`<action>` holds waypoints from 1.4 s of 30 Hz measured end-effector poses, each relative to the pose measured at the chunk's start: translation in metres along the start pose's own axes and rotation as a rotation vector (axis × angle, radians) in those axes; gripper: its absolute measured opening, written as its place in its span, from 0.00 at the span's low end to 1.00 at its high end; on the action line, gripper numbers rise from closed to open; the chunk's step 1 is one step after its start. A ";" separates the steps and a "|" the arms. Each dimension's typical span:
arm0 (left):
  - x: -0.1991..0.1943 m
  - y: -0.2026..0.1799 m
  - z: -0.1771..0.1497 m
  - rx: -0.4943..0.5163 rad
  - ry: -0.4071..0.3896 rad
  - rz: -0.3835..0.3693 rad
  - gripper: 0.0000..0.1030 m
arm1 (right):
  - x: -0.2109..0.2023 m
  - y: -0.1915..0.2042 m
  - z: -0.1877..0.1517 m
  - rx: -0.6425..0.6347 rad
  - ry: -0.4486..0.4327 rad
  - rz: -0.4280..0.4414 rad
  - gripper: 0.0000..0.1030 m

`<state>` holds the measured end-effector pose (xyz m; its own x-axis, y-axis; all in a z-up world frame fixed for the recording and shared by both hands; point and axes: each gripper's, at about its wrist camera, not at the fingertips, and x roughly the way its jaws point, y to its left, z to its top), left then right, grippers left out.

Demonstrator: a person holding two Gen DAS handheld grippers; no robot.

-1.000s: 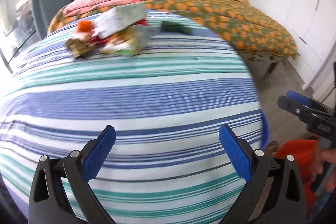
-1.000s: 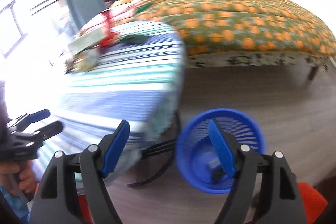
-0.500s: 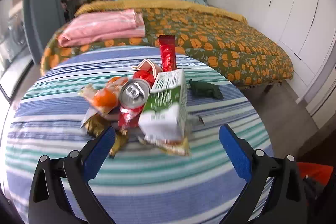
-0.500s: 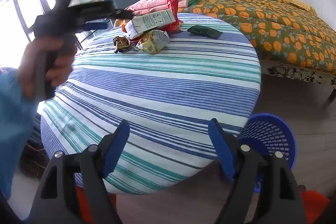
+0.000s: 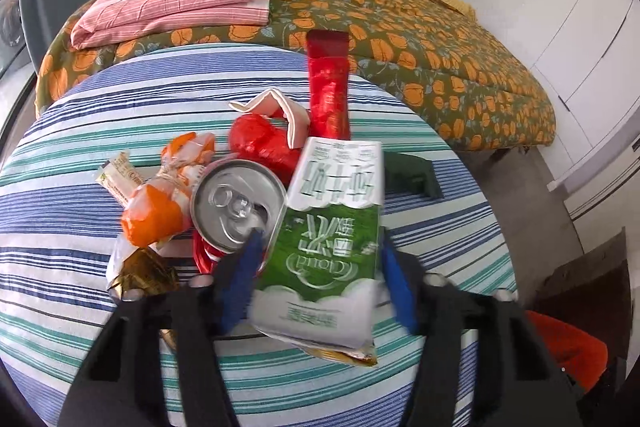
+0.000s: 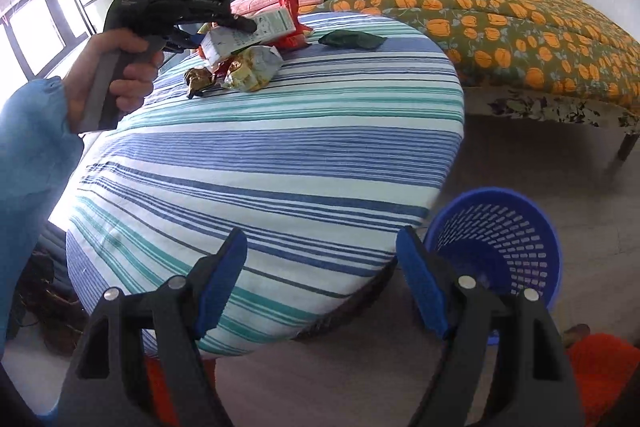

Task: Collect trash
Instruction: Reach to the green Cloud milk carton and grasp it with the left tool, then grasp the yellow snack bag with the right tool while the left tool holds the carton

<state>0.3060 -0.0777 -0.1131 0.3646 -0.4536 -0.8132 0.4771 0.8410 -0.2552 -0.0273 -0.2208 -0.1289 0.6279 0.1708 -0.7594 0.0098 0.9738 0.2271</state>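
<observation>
In the left wrist view, the left gripper (image 5: 320,267) is just closing its jaws around the green and white milk carton (image 5: 328,235), which is lying on the pile of trash on the striped table (image 5: 80,219); the pads are pressing on the two sides of the carton. The open can (image 5: 238,205) is touching it, so the lift should be going straight up. In the right wrist view, the right gripper (image 6: 320,283) is standing open and empty over the table edge, and the blue basket (image 6: 504,235) is waiting on the floor beside the table
</observation>
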 end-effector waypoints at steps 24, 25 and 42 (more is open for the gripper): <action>-0.104 0.042 -0.191 -0.177 -0.201 0.293 0.48 | 0.022 0.045 0.016 -0.113 0.013 0.035 0.73; -0.099 0.046 -0.193 -0.184 -0.193 0.301 0.50 | 0.025 0.048 0.019 -0.125 0.015 0.032 0.73; -0.063 0.056 -0.191 -0.151 -0.076 0.414 0.95 | 0.123 0.090 0.140 -0.341 0.031 -0.036 0.73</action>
<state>0.1570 0.0546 -0.1759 0.5609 -0.0854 -0.8235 0.1587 0.9873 0.0057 0.1597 -0.1329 -0.1171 0.6077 0.1348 -0.7826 -0.2327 0.9725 -0.0132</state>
